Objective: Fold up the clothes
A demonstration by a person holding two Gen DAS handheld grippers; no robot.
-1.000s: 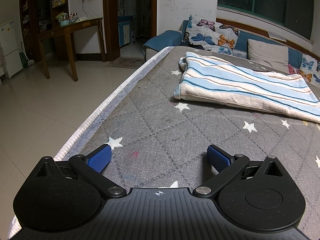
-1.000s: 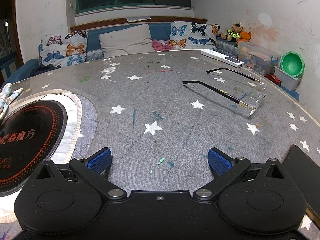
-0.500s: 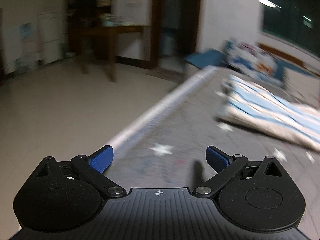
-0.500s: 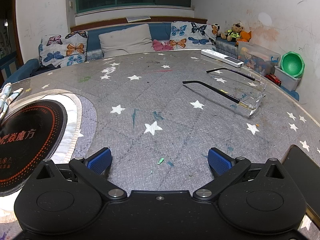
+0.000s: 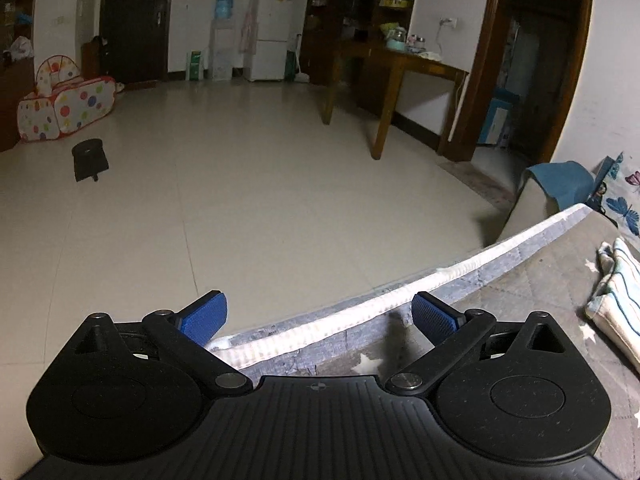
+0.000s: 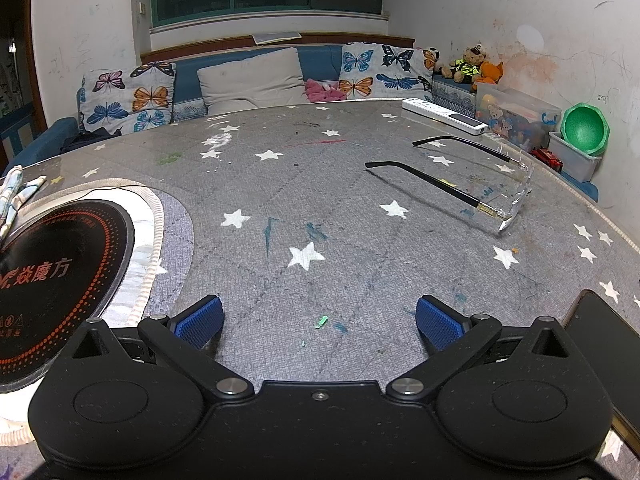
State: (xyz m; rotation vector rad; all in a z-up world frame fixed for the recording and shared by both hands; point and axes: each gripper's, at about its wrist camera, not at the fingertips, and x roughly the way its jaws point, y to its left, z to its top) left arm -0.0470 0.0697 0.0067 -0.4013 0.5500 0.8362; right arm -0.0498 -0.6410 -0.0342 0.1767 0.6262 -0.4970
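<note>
A folded blue-and-cream striped cloth (image 5: 618,292) lies on the grey star-patterned mattress (image 5: 520,300) at the far right of the left wrist view. My left gripper (image 5: 319,314) is open and empty, pointing over the mattress's white edge toward the room floor. In the right wrist view a corner of the striped cloth (image 6: 16,192) shows at the far left. My right gripper (image 6: 319,320) is open and empty, low over the mattress (image 6: 304,200).
Clear glasses (image 6: 480,176), a white remote (image 6: 444,116) and a dark phone (image 6: 604,348) lie on the mattress to the right. A round black printed disc on white cloth (image 6: 60,272) sits left. Butterfly pillows (image 6: 128,100) line the back. A wooden table (image 5: 392,76) stands on the floor.
The left gripper has swung left, away from the striped cloth, and now faces the floor past the mattress edge. The right gripper has not moved.
</note>
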